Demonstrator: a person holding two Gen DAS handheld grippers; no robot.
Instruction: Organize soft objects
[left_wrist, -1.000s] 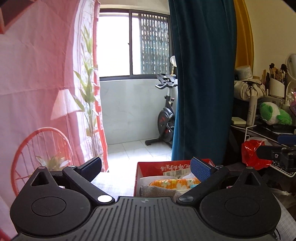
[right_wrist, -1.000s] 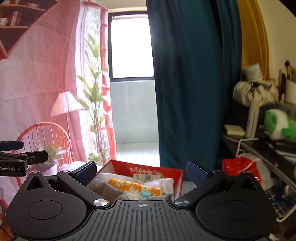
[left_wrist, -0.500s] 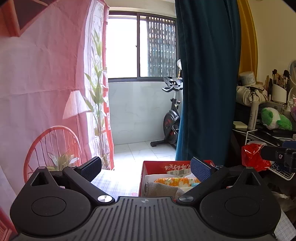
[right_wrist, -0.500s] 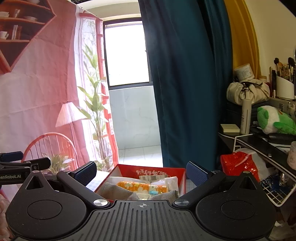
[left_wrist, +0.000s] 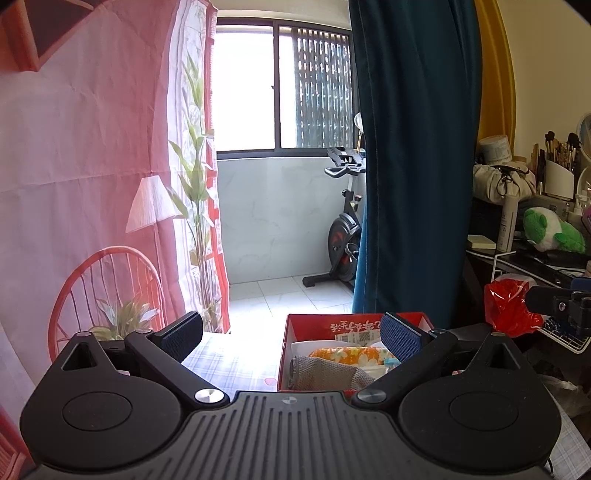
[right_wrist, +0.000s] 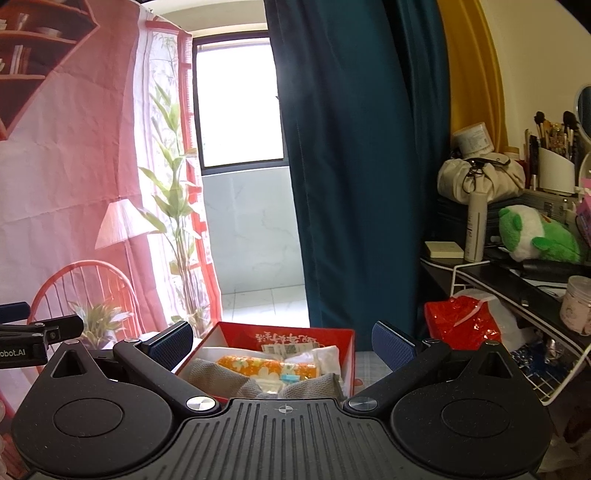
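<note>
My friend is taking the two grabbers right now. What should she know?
Left hand-held gripper: open, empty, raised over the checked tablecloth just left of the red box.
Right hand-held gripper: open, empty, raised in front of the box.
In the box: grey cloths, an orange flowered roll and white packets.
Done: these soft things already lie in the box.
Left: hard to tell; a green and white plush toy sits on the right-hand shelf, outside the box.

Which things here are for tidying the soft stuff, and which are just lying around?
For the job: red box, grey cloth, orange flowery roll, left claw and right claw, both open.

Just lying about: green plush toy, exercise bike, red bag, makeup brushes.
</note>
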